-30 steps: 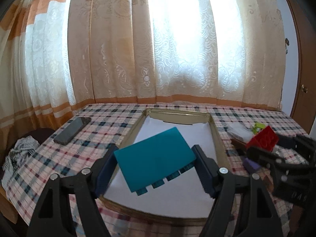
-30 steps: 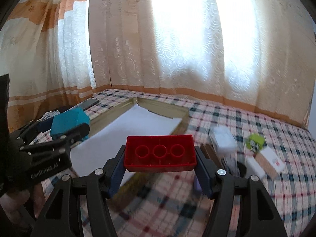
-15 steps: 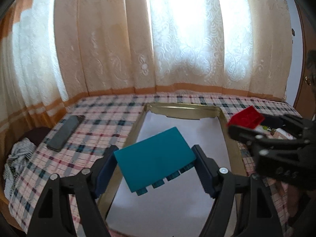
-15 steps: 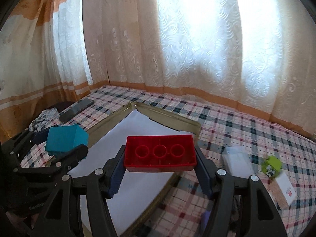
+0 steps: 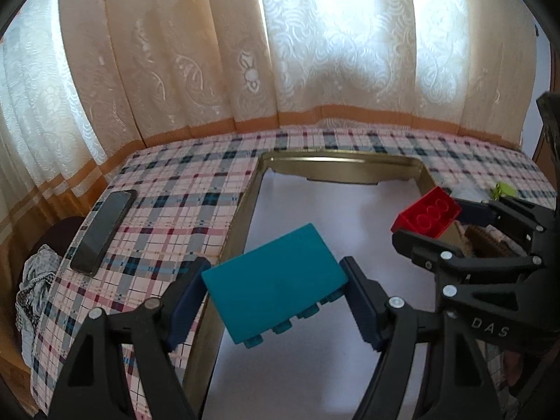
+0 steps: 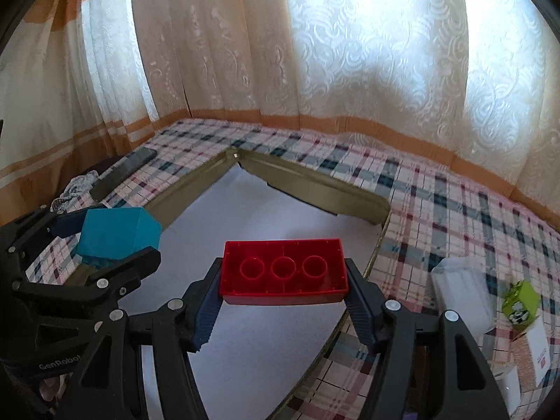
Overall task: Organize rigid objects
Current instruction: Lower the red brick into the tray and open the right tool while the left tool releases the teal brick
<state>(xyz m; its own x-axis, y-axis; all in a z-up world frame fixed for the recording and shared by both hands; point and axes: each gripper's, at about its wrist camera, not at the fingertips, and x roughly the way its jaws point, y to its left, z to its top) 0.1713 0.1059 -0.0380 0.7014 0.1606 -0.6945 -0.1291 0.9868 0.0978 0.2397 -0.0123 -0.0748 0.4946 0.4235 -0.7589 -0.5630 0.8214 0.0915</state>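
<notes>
My left gripper [image 5: 276, 301] is shut on a teal brick [image 5: 273, 280], tilted, studs pointing down, held above the left side of a gold-rimmed tray [image 5: 336, 162] with a white floor. My right gripper [image 6: 283, 290] is shut on a red brick [image 6: 283, 269], hollow underside facing up, held above the tray's [image 6: 315, 189] right part. The red brick [image 5: 425, 211] and right gripper also show at the right in the left wrist view. The teal brick [image 6: 115, 234] and left gripper show at the left in the right wrist view.
A black phone [image 5: 103, 231] lies on the checked cloth left of the tray. A clear plastic box [image 6: 458, 297], a green toy [image 6: 519, 302] and a white card [image 6: 537, 346] lie right of the tray. Curtains hang behind the table.
Both grippers have risen and moved over the tray with their bricks. The right gripper has come left, from beside the tray's right rim to above its white floor.
</notes>
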